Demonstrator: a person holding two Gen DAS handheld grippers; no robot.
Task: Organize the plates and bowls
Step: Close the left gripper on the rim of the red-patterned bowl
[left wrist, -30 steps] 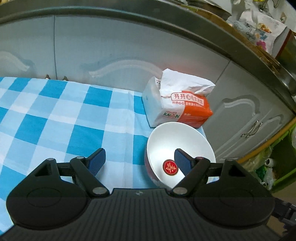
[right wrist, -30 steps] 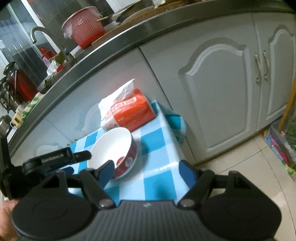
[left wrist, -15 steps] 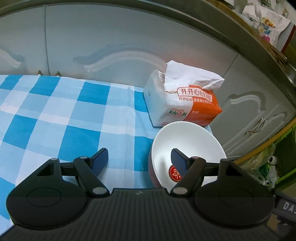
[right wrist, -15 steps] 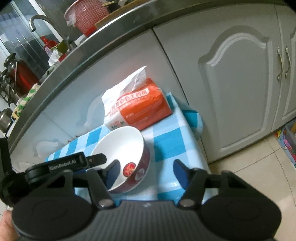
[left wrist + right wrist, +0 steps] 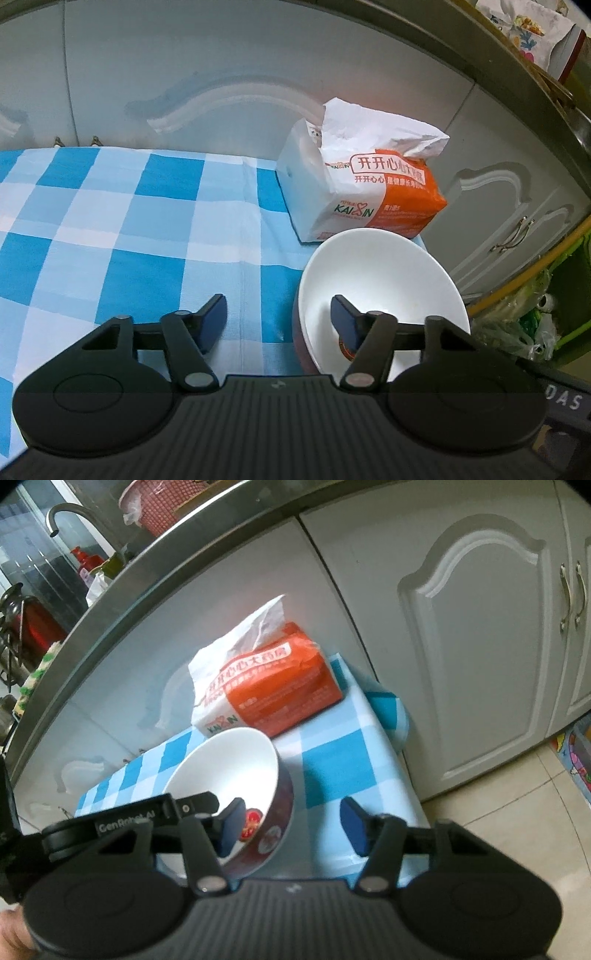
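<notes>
A bowl [image 5: 380, 280], white inside and dark red outside with a red emblem at its bottom, sits near the right end of the blue-checked tablecloth [image 5: 110, 221]. My left gripper [image 5: 277, 319] straddles its left wall: one pad is inside the bowl and the other hangs over the cloth. The jaws are closing and neither pad presses on the wall. In the right wrist view, my right gripper [image 5: 291, 825] straddles the right wall of the bowl [image 5: 229, 771]. Its left pad is inside and its right pad stays well clear outside, jaws closing too. The left gripper's finger [image 5: 195, 805] reaches in from the left.
An orange and white tissue pack [image 5: 362, 199] lies just behind the bowl, close to the grey cabinet doors [image 5: 480, 646]. The table's right edge [image 5: 399, 760] drops to a tiled floor [image 5: 517, 830]. A counter with a tap and a red basket [image 5: 162, 502] runs above.
Both grippers have come down closer to the bowl and their jaws have narrowed. The right gripper has shifted left, so its left pad now sits inside the bowl.
</notes>
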